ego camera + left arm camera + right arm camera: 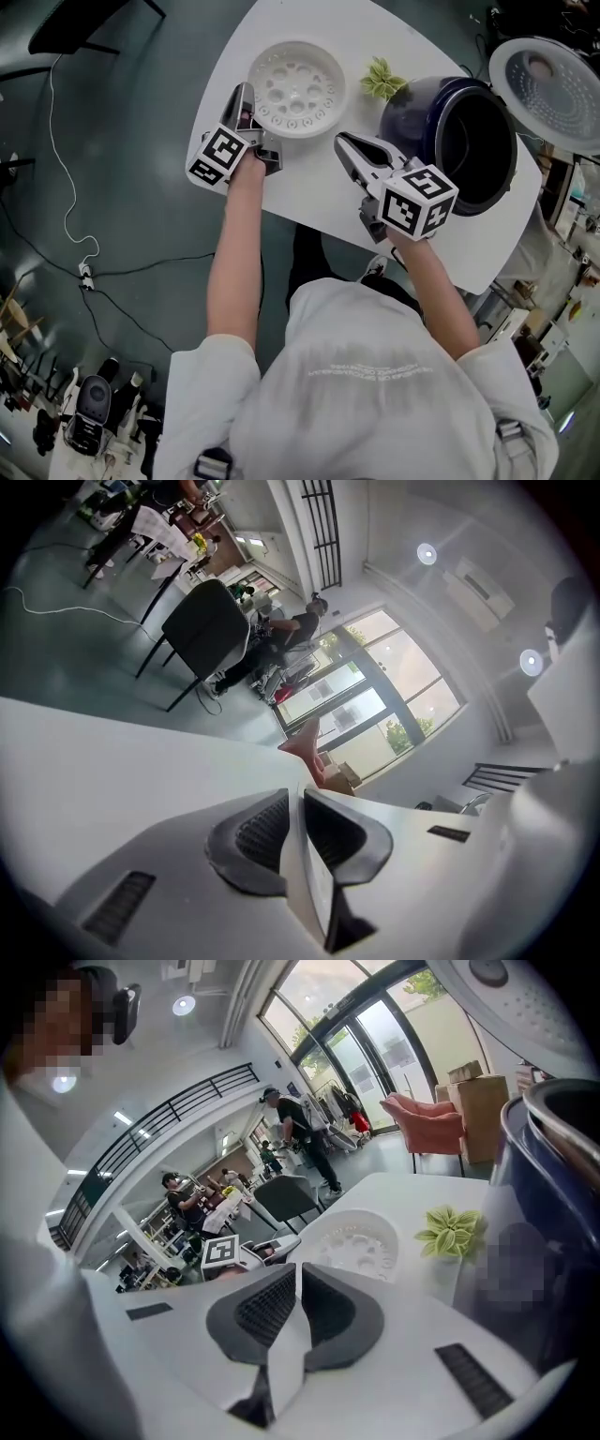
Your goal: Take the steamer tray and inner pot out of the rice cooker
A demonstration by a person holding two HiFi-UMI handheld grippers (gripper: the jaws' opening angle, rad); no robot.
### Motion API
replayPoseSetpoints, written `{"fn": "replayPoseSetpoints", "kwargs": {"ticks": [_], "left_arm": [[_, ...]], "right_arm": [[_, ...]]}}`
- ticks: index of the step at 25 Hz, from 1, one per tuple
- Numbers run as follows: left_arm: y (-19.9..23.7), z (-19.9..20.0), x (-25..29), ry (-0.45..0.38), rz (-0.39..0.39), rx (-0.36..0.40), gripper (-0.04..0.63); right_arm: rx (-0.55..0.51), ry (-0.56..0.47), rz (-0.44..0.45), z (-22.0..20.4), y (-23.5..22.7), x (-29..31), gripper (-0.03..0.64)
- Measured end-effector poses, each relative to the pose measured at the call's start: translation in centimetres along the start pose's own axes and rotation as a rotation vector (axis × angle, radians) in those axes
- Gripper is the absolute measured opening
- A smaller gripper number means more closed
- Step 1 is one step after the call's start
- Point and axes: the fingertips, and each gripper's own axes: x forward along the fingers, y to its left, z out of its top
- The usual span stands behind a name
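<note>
White steamer tray (296, 87) on tbl (314, 202), near rice cooker (412, 117).

The white, round steamer tray (295, 86) with holes stands upright on the table (314, 202), near the dark blue rice cooker (417, 117), whose lid is open and whose dark inner pot (480, 145) sits inside.

Person (309, 309): is wearing a white short-sleeved shirt (394, 422), with faint pale lettering (366, 370) running across the back and grey buckled straps (511, 431) showing near. Left gripper (246, 90) and right gripper (341, 141): pale grey shells with dark ribbed pads (267, 1312), each carrying a cube (419, 202) of black-and-white square markers.
</note>
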Motion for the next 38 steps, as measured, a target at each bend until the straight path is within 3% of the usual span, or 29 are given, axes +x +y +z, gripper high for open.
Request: {"fn": "replayPoseSetpoints", "kwargs": {"ticks": [4,7,12,14,17,19,23,27,38], "left_arm": [[-0.6,0.1,0.6,0.002,-0.010,0.026,0.067],[-0.7,-0.1,0.4,0.017,-0.001,0.046,0.151],[0.0,0.3,-0.6,0.003,0.065,0.105,0.152],[0.1,0.6,-1.3,0.021,0.131,0.204,0.152],[-0.8,0.7,-3.0,0.058,0.250,0.469,0.144],[-2.7,1.0,-4.4,0.061,0.267,0.609,0.130],[-7.5,0.7,-5.7,0.065,0.212,0.770,0.130],[-12.6,-0.1,-5.4,0.076,0.110,0.874,0.130],[-24.2,-9.9,-9.0,0.218,-0.153,0.968,0.130]], "right_arm": [[0.001,-0.003,0.004,-0.1,-0.1,0.0,0.041],[0.008,-0.008,0.017,-0.2,0.1,-0.1,0.041],[-0.020,-0.042,0.023,0.5,0.5,-1.6,0.041],[-0.038,-0.066,0.020,0.9,0.5,-2.9,0.041],[-0.038,-0.118,0.016,1.7,0.0,-5.6,0.041],[-0.025,-0.164,0.016,2.3,-0.1,-7.7,0.041],[-0.027,-0.245,-0.024,3.0,-1.5,-12.3,0.041],[-0.029,-0.322,-0.076,3.4,-2.9,-16.2,0.041],[-0.113,-0.471,-0.235,2.4,-7.3,-29.5,0.041]]}}
